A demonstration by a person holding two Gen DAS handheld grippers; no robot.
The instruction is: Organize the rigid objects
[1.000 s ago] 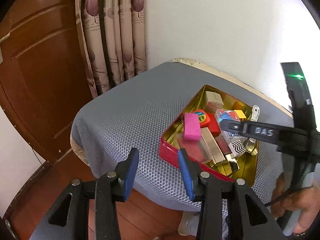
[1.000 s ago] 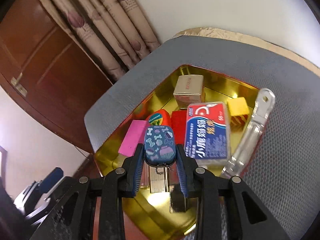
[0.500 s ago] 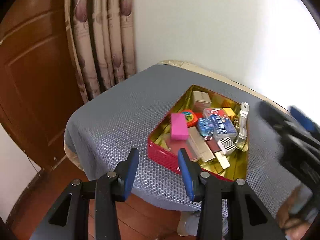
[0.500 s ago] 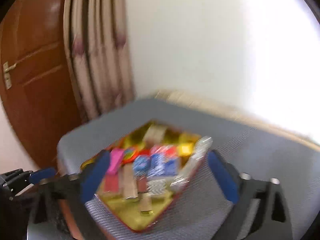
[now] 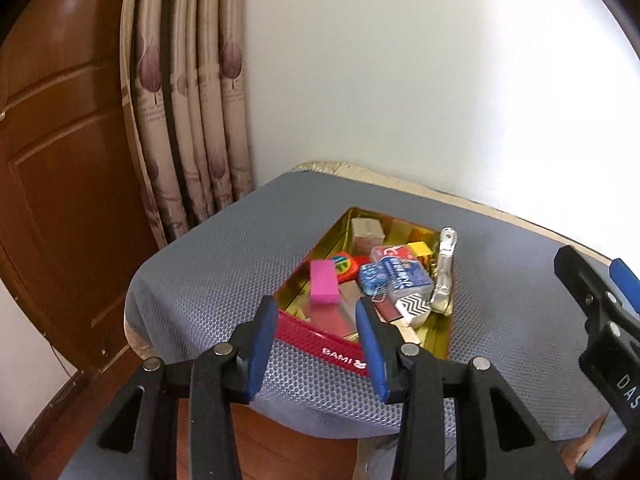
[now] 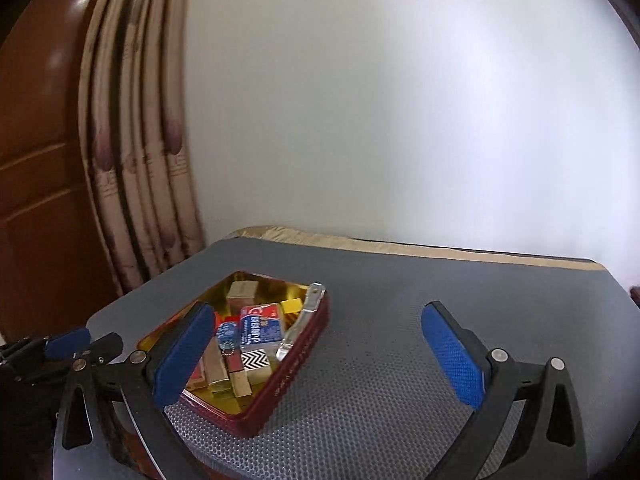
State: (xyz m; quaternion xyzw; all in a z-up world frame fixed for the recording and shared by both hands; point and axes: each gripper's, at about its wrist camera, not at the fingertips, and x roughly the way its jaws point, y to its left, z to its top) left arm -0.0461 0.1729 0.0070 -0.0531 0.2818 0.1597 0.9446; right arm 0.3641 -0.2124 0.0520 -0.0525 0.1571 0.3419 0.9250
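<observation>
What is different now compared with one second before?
The right gripper let go of the small blue patterned case, which now lies in the red tin, opened wide and pulled back. The left gripper stayed empty and half open.

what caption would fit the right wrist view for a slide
Right gripper open and empty above the grey mat, red tin of small items at its left.
</observation>
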